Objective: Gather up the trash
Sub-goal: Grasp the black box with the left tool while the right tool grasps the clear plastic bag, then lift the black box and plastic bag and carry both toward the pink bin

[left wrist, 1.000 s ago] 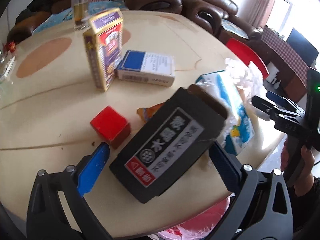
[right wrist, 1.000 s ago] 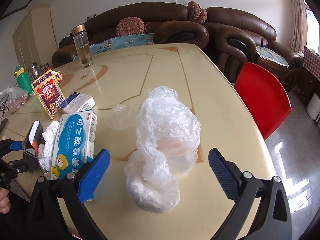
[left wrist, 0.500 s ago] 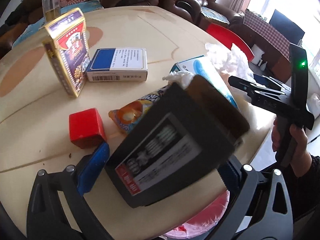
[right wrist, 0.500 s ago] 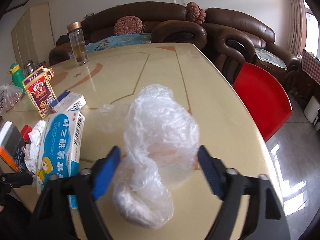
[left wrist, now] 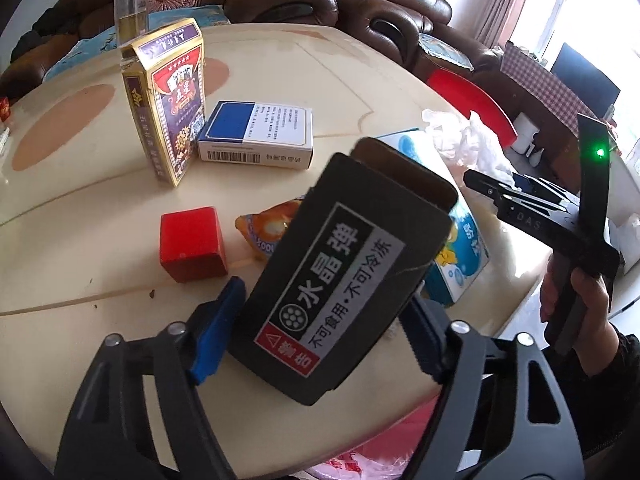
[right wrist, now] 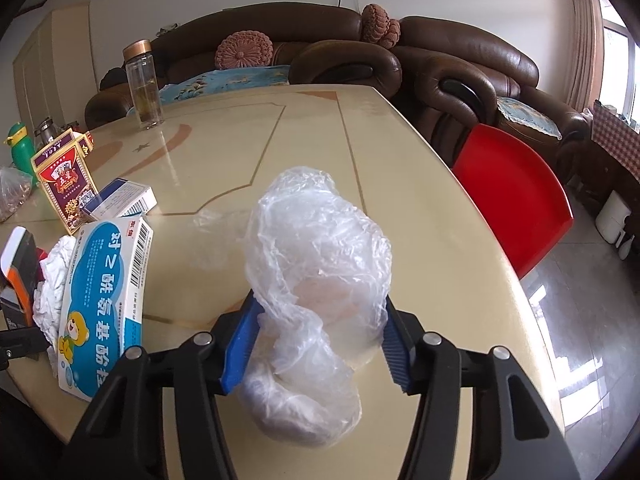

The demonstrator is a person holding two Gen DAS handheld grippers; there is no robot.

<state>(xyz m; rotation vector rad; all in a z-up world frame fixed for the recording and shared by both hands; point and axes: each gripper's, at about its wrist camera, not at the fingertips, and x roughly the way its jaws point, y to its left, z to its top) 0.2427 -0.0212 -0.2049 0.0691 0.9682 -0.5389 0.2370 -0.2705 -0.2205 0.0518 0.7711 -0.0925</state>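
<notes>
The left gripper [left wrist: 320,332] is closing on the black box [left wrist: 344,276]; the right gripper [right wrist: 316,340] is closing around the plastic bag [right wrist: 316,280]. The box, tilting toward one o'clock, may twist free, and the slick bag could slip out.

Black box [left wrist: 352,276], red cube [left wrist: 192,244], clear crinkled bag [right wrist: 316,280], beige table [right wrist: 312,136].

We're in somebody's living room, a lived-in home. A bulky brown leather sofa set [right wrist: 452,64] wraps the far side, round crocheted cushions [right wrist: 244,50] on top and a blue floral cloth [right wrist: 224,80] on the seat. Up front, a glossy cream dining table with tan inlay [right wrist: 280,148], a red plastic chair [right wrist: 516,196] tucked beside it, curtains by a bright window [right wrist: 588,32], shiny tiled floor [right wrist: 592,320].
</notes>
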